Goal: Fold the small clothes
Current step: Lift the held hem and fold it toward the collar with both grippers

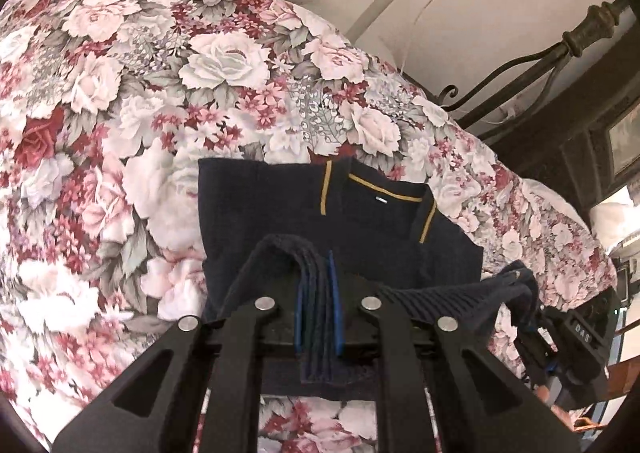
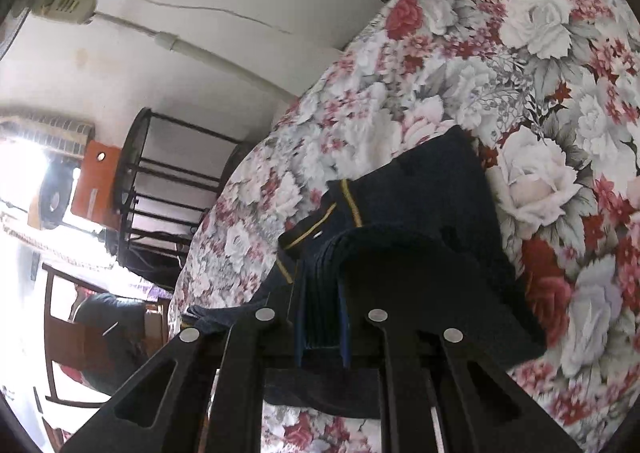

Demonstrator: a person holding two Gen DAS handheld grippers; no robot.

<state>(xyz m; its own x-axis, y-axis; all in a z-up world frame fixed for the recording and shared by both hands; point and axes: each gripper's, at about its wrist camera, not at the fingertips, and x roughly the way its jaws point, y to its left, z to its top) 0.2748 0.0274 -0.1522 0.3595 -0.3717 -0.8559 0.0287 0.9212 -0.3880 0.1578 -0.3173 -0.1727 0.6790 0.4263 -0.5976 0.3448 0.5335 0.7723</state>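
On the bed, over the floral bedspread, the navy shirt with its yellow-trimmed collar lies spread toward the headboard side, and I hold its near ribbed hem raised off the cover with both tools. My left tool is clamped on a bunched pleat of the hem, several ribbed layers pinched between its blue pads; my right tool grips the hem the same way at the other corner, with the dark cloth draping over its right finger. To do this fold well, I judge that I should carry both corners forward together at an even height, keep the hem taut between the tools so it makes no sag in the middle, and lay it just short of the collar so the edges line up squarely. Letting go too early, or one side first, would likely skew the fold. No basket, box or other container shows in either view, so I cannot say where a folded piece would go
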